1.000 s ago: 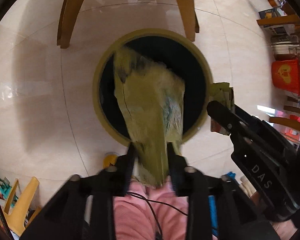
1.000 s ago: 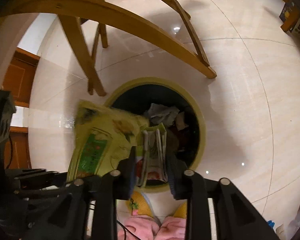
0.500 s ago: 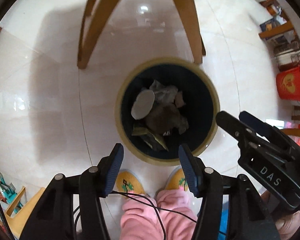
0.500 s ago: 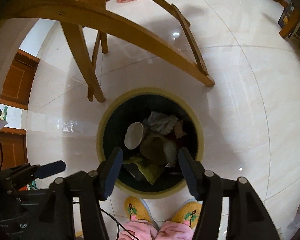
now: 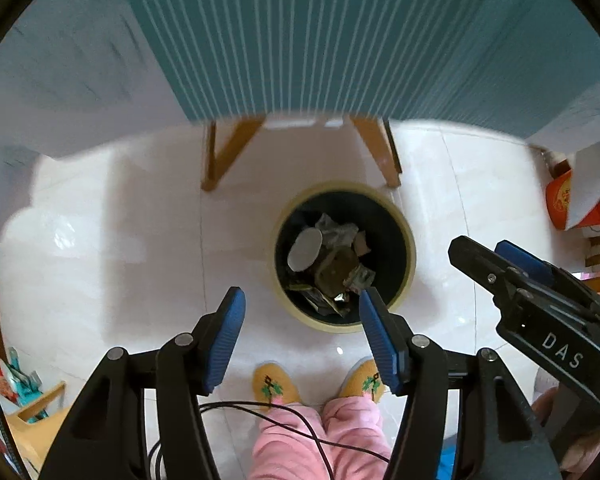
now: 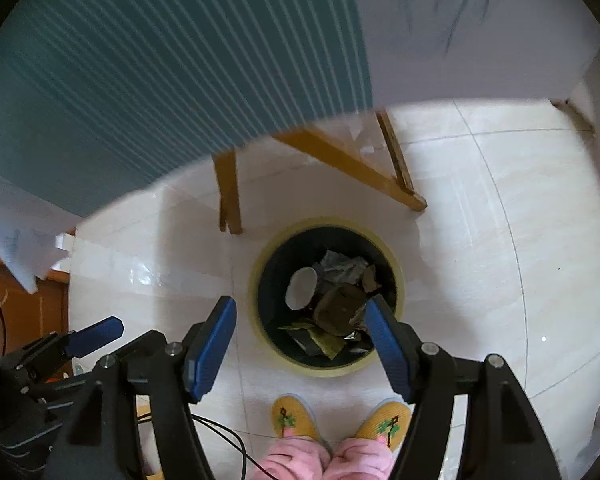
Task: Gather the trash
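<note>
A round dark trash bin with a yellow rim (image 5: 409, 236) (image 6: 396, 272) stands on the floor below both grippers. It holds trash (image 5: 332, 260) (image 6: 332, 296): a white disc, crumpled paper and green wrappers. My left gripper (image 5: 302, 336) is open and empty, well above the bin's near left side. My right gripper (image 6: 300, 340) is open and empty, also high above the bin. The right gripper shows at the right of the left wrist view (image 5: 496, 260). The left gripper shows at the lower left of the right wrist view (image 6: 96, 332).
A table with a teal striped cloth (image 5: 340, 32) (image 6: 172, 72) fills the top of both views, its wooden legs (image 5: 376, 152) (image 6: 228, 192) just beyond the bin. The person's yellow slippers (image 5: 276, 384) (image 6: 296, 416) stand beside the bin. A red container (image 5: 560, 200) sits far right.
Both grippers opened and dropped their wrappers into the bin, then rose well above it. The table edge came into view at the top.
</note>
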{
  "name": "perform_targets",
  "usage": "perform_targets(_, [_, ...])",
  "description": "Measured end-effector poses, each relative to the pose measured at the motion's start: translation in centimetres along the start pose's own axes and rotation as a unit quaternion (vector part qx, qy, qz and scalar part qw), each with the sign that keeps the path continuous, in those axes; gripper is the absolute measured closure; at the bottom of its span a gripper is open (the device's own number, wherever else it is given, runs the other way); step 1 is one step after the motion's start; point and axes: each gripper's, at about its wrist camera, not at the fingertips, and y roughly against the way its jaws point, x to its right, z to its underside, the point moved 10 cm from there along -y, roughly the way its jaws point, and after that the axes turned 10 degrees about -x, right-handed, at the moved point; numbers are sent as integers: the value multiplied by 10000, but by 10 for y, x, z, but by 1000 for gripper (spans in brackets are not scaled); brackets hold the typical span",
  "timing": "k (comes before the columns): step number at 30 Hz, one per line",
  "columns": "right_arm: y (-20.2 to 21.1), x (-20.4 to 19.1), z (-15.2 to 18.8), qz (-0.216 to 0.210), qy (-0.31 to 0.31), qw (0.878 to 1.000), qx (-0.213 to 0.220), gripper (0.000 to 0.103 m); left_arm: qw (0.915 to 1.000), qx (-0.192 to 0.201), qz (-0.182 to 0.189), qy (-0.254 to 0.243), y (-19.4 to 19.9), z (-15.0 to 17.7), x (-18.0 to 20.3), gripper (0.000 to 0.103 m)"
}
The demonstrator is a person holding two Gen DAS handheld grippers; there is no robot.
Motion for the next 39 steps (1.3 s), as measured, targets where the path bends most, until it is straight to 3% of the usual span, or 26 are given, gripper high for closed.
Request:
perform_targets(10, [95,-29,-1,78,277,9990,342,35,9978,651,48,-120,117,-1,3,27])
perform_targets(18, [161,-43,-4,278,433,9967,626,35,9951,965,213,-67,195,-1,5,21])
perform_targets(28, [234,-67,-8,357,414,9949,847,35,9877,1543,251,48,276,-20,3,20])
perform_targets(39, [305,-86,-27,333,440,9905,1257,35,9797,2002,76,81,331,-30,6,20])
